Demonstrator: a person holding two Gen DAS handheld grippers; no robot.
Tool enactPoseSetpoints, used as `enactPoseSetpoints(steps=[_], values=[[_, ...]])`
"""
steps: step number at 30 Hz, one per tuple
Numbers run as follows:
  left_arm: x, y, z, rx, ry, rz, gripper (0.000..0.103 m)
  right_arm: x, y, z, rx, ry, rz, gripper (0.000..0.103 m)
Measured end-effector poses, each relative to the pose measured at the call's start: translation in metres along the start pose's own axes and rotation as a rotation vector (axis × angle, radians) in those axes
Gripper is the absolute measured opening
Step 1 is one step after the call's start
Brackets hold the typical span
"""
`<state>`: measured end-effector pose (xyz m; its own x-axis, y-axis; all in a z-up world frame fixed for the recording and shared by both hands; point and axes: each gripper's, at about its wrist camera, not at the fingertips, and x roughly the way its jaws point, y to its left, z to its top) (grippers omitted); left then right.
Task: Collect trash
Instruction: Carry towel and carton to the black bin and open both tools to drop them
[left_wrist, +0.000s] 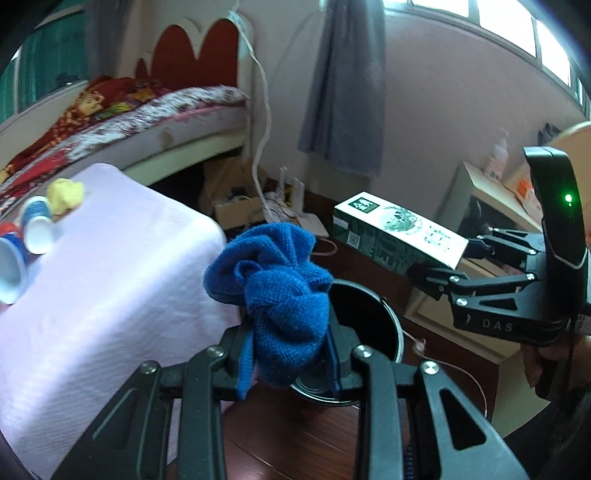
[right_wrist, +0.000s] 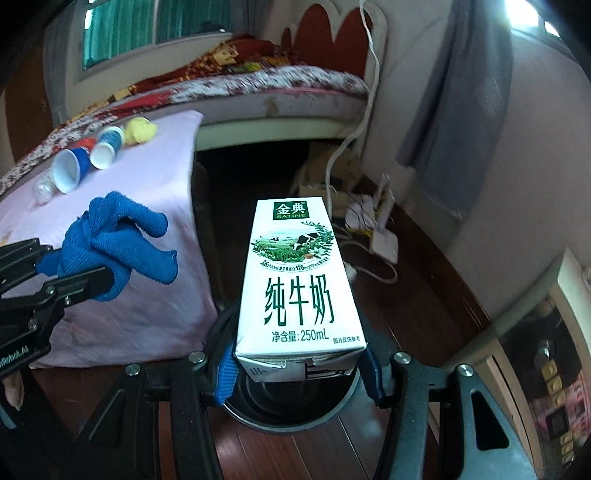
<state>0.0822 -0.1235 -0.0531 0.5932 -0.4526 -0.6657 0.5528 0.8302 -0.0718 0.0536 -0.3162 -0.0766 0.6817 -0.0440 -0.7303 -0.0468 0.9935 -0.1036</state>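
Note:
My left gripper (left_wrist: 291, 354) is shut on a crumpled blue cloth (left_wrist: 275, 291) and holds it above the near rim of a round black trash bin (left_wrist: 384, 317) on the floor. My right gripper (right_wrist: 301, 373) is shut on a white and green milk carton (right_wrist: 299, 280), held level over the same bin (right_wrist: 295, 413). The right gripper with the carton (left_wrist: 399, 230) shows at the right of the left wrist view. The left gripper with the cloth (right_wrist: 118, 245) shows at the left of the right wrist view.
A table under a pale pink cloth (left_wrist: 110, 280) holds blue paper cups (left_wrist: 35, 225), a yellow crumpled wad (left_wrist: 66, 195) and a clear wrapper (right_wrist: 42, 190). A bed (left_wrist: 155, 114) stands behind. Boxes and cables (left_wrist: 258, 206) lie on the wooden floor. A cabinet (right_wrist: 546, 332) stands at right.

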Motion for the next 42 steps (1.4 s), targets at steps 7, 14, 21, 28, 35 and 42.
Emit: enactPoseSetpoints(steps=[7,14,21,28,35,42], values=[[0.040,-0.022,-0.005,0.033,0.090,-0.070,0.033,0.021,-0.028,-0.027,0.026,0.090,0.006,0.057],[0.082,-0.023,-0.016,0.024,0.208,-0.134,0.033,0.056,-0.030,-0.039,-0.034,0.171,0.030,0.057],[0.108,-0.020,-0.024,0.025,0.288,-0.194,0.040,0.087,-0.014,-0.041,-0.122,0.211,0.068,0.058],[0.101,-0.002,-0.025,-0.042,0.247,-0.105,0.096,0.108,-0.026,-0.043,-0.130,0.263,-0.014,0.103],[0.089,0.010,-0.035,-0.088,0.250,0.004,0.102,0.101,-0.043,-0.036,-0.003,0.293,-0.024,0.103],[0.071,0.009,-0.034,-0.099,0.243,0.052,0.102,0.081,-0.049,-0.028,0.069,0.251,-0.012,0.103]])
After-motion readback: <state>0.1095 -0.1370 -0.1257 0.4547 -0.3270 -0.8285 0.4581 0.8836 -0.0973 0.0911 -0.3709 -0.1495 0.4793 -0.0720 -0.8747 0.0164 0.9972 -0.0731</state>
